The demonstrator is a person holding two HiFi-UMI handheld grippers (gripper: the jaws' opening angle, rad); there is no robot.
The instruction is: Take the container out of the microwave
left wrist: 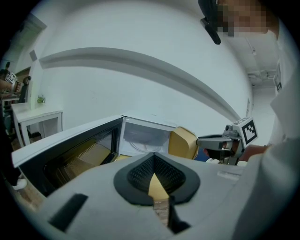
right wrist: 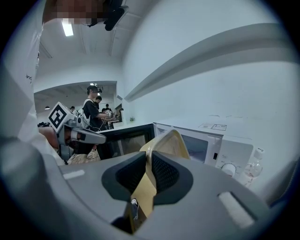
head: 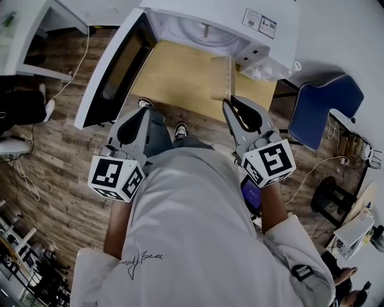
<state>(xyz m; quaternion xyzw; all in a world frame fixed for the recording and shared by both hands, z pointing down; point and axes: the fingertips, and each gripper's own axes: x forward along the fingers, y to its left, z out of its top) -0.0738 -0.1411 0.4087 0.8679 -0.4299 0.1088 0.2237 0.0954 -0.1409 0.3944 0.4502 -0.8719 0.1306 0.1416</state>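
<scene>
On the desk, microwave (head: 204, 15) (left wrist: 140, 136) (right wrist: 220, 145): white, standing at the far edge, with the control knobs on its right side.
Door (head: 117, 66) (left wrist: 70, 154) (right wrist: 126, 138): swung wide open to the left, dark window facing out over the desk's left edge.
Glass plate (head: 198, 33) (left wrist: 140, 146): lies flat inside the chamber, with nothing seen on it.
Container (head: 221, 77) (left wrist: 183, 143) (right wrist: 171, 140): tan with rounded corners, outside the chamber, just in front of the right part of the opening and over the desk's far right part. It is tipped up on edge. Whether its lower edge touches the desk cannot be told.
Right gripper (head: 230, 103) (left wrist: 201, 140) (right wrist: 148, 157): clamped on the container's wall, with one black pad (right wrist: 129, 173) on each face and the tan wall pinched between them.
Left gripper (head: 144, 108) (left wrist: 152, 159) (right wrist: 101, 138): jaws drawn together so the tips meet, nothing between them. It is held over the desk's near left edge, level with the right gripper and well apart from the container.
Desk (head: 174, 78): pale wood, bare in front of the microwave.
Chair (head: 324, 108): blue, on the floor just past the desk's right edge.
Shoes (head: 180, 129): the person's, at the desk's near edge on the wood floor (head: 54, 162).
People (right wrist: 93, 110): stand in the room far behind the open door.
</scene>
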